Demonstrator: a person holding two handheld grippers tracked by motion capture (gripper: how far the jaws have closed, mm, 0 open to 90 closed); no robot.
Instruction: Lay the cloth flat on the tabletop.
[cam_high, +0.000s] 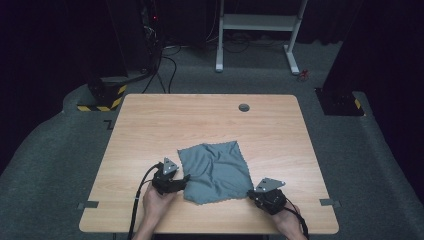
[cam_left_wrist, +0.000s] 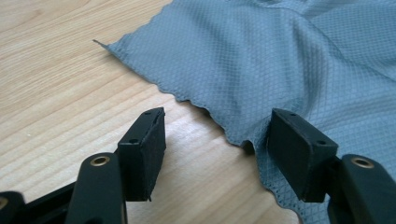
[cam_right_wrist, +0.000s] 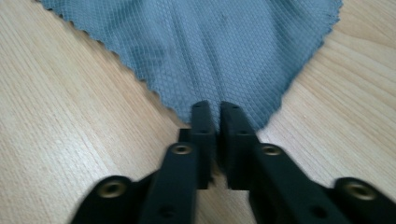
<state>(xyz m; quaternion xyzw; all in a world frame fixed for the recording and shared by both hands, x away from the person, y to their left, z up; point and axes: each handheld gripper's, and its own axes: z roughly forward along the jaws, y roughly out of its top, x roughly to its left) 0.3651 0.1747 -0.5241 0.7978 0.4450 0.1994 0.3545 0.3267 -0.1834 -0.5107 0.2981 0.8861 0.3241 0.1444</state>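
A grey waffle-weave cloth lies spread, slightly rumpled, on the near half of the wooden table. My left gripper sits at the cloth's left edge. In the left gripper view it stands open, with the scalloped edge of the cloth running in beside the right jaw. My right gripper is at the cloth's near right corner. In the right gripper view its jaws are almost together over that corner, and folds of the cloth converge toward them.
A dark round grommet sits in the tabletop at the far side. A white desk frame and cables stand on the carpet beyond the table. The table's near edge runs just behind both hands.
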